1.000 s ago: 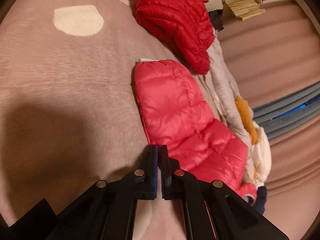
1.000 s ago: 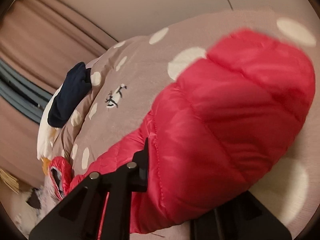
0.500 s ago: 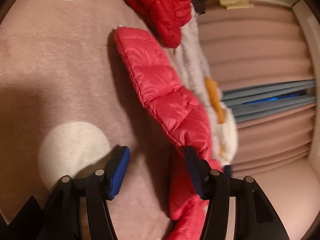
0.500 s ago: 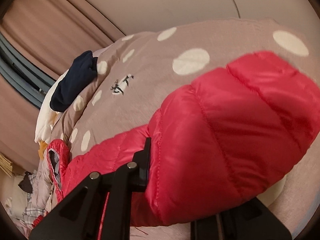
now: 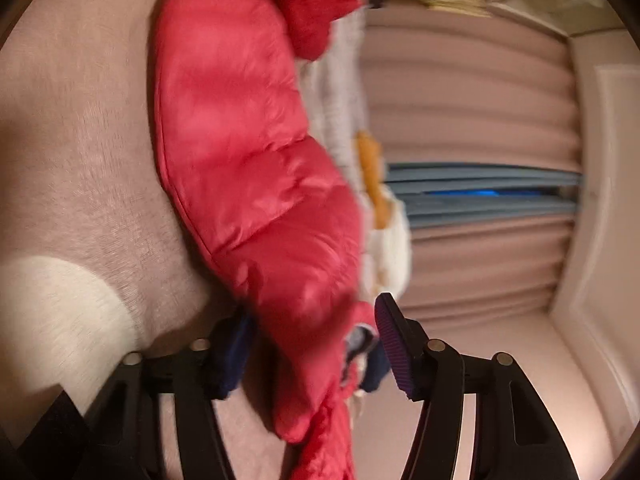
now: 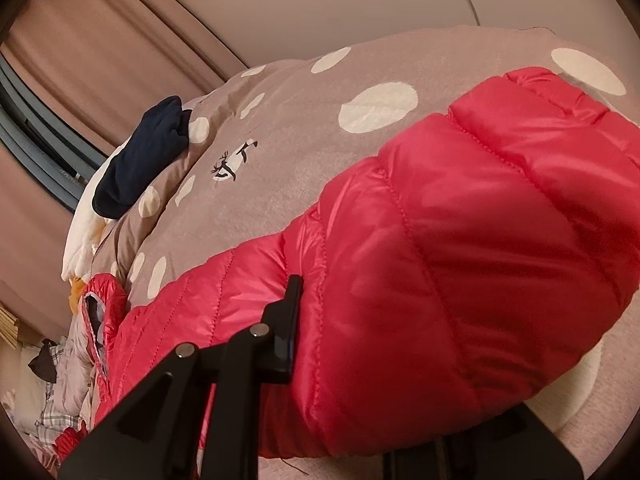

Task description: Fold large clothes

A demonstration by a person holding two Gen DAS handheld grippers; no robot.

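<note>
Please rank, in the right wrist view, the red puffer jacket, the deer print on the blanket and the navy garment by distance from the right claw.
1. Red puffer jacket: clamped in the right claw.
2. Deer print: mid-blanket, beyond the jacket.
3. Navy garment: far left edge.

I see the red puffer jacket [image 6: 460, 280] as glossy, smooth quilted cloth with stitched seams. My bedcover [image 6: 300, 140] is matt, slightly fuzzy cloth — brown with cream dots. The left gripper [image 5: 316, 344] has matt black plastic arms, 2 ribbed blue pads [image 5: 394, 344] and shiny metal pins.
</note>
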